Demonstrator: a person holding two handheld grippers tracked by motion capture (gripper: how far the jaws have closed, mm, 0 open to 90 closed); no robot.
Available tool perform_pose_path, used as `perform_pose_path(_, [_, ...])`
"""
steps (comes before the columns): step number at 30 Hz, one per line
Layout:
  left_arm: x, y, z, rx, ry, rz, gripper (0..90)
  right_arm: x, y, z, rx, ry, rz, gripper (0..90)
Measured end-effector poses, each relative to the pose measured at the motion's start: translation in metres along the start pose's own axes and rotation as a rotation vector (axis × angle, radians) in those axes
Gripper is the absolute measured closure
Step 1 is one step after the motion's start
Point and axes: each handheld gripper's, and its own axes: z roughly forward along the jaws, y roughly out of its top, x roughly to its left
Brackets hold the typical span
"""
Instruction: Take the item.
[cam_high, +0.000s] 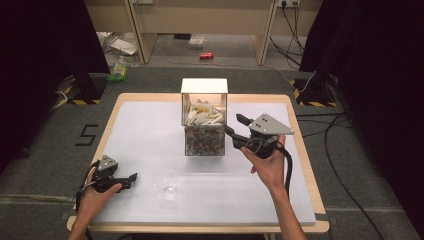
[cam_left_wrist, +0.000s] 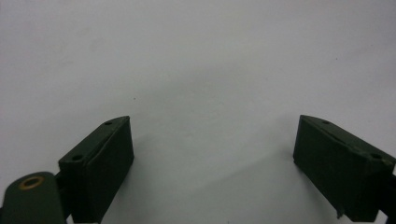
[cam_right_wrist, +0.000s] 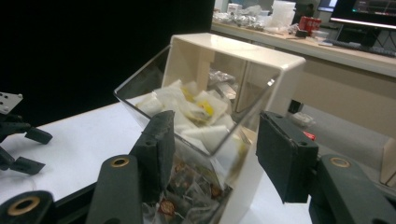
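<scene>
High view puts the right hand-held gripper (cam_high: 239, 127) just beside the right wall of a clear two-tier dispenser box (cam_high: 204, 125) that stands upright near the middle of the tabletop (cam_high: 145, 135). Its upper bin holds pale sachets (cam_high: 204, 119), its lower bin darker wrapped packets (cam_high: 205, 141). Right gripper view looks along the jaws at the slanted clear front of the upper bin: the jaws stand partly apart, nothing is pinched between them, and the sachets (cam_right_wrist: 196, 112) lie beyond the pads, behind the clear panel or just over its rim; I cannot tell which.

An empty stemmed glass (cam_high: 167, 183) sits on the tabletop nearer the person, well apart from the box. The left hand-held gripper (cam_high: 131, 179) rests low just to the left of that glass, with its jaws wide apart over bare white tabletop (cam_left_wrist: 196, 70) in the left gripper view and holding nothing.

My reading is that the step in hand is the reach into the upper bin for a sachet, with no grasp made yet. The next move calls for bringing the jaw tips over the bin's open edge, setting them around one sachet rather than a bunch, and closing gently enough not to crush it; the glass is the likely place to carry it.
</scene>
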Motion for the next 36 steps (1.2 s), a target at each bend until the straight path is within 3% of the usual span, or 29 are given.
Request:
perform_pose_path(6, [0.000, 0.000, 0.000, 0.000, 0.000, 0.000, 11.2, 0.006, 0.005, 0.021, -0.009, 0.031, -0.020, 53.7])
perform_pose_path(11, [0.000, 0.000, 0.000, 0.000, 0.000, 0.000, 11.3, 0.007, 0.008, 0.032, -0.020, 0.049, -0.009, 57.5])
perform_pose_path(18, [0.000, 0.000, 0.000, 0.000, 0.001, 0.000, 11.2, 0.008, 0.011, 0.045, -0.006, 0.078, -0.032, 62.6])
perform_pose_path(31, [0.000, 0.000, 0.000, 0.000, 0.000, 0.000, 11.3, 0.009, 0.020, 0.076, 0.073, 0.105, -0.054, 69.3])
perform_pose_path(36, [0.000, 0.000, 0.000, 0.000, 0.000, 0.000, 11.3, 0.010, 0.021, 0.085, 0.123, 0.103, -0.076, 77.5])
